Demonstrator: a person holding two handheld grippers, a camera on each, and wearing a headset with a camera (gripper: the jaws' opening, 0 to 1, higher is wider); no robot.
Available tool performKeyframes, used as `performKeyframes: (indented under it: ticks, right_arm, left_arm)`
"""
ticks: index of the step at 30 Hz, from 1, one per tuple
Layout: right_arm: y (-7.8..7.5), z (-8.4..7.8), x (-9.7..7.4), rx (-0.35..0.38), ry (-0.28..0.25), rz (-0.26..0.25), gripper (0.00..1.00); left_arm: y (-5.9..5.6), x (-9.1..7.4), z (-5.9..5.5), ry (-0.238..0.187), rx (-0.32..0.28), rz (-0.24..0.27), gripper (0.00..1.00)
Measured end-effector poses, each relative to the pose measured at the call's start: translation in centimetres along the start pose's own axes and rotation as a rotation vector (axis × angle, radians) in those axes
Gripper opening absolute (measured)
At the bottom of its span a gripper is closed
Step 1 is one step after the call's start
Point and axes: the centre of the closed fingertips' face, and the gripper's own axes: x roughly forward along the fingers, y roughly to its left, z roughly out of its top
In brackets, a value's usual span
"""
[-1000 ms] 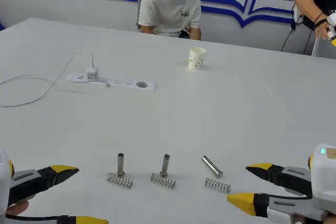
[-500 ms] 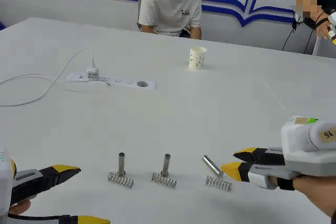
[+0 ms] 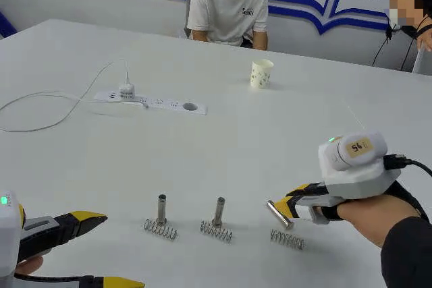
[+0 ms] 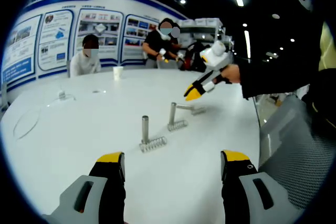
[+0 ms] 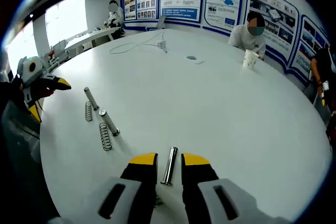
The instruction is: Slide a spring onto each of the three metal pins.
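Note:
Two metal pins (image 3: 162, 207) (image 3: 219, 210) stand upright on the white table, each with a spring (image 3: 160, 229) (image 3: 216, 232) lying at its foot. A third pin (image 3: 277, 212) lies flat, its spring (image 3: 287, 239) just in front of it. My right gripper (image 3: 290, 202) reaches this lying pin (image 5: 169, 165); in the right gripper view its jaws straddle the pin closely, with a thin gap on each side. Low at the near left, my left gripper (image 3: 116, 251) is open wide and holds nothing. From the left gripper view the pins (image 4: 145, 129) (image 4: 172, 115) stand ahead of it.
A white power strip (image 3: 152, 103) with a plugged charger and a long cable lies at mid-left. Further back stands a paper cup (image 3: 260, 73). One person sits at the far edge of the table, another at the far right.
My right gripper has moved left and forward from the near right to the lying pin, and its jaws have narrowed around it. The left gripper has stayed put.

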Motion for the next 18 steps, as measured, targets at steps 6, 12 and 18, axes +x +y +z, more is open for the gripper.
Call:
performKeyframes:
  ticks: [6,12,18]
  right_arm:
    - [0.0,0.0,1.3,0.007,0.037,0.0,0.17]
    - [-0.3,-0.4,2.4,0.031,0.077,-0.005,0.16]
    - [-0.7,-0.7,2.9,0.043,0.105,-0.014,0.14]
  left_arm:
    - [0.0,0.1,0.0,0.0,0.0,-0.003,0.76]
    - [-0.1,0.2,-0.1,0.002,-0.002,-0.008,0.75]
    - [0.1,0.1,-0.2,0.0,-0.007,-0.005,0.75]
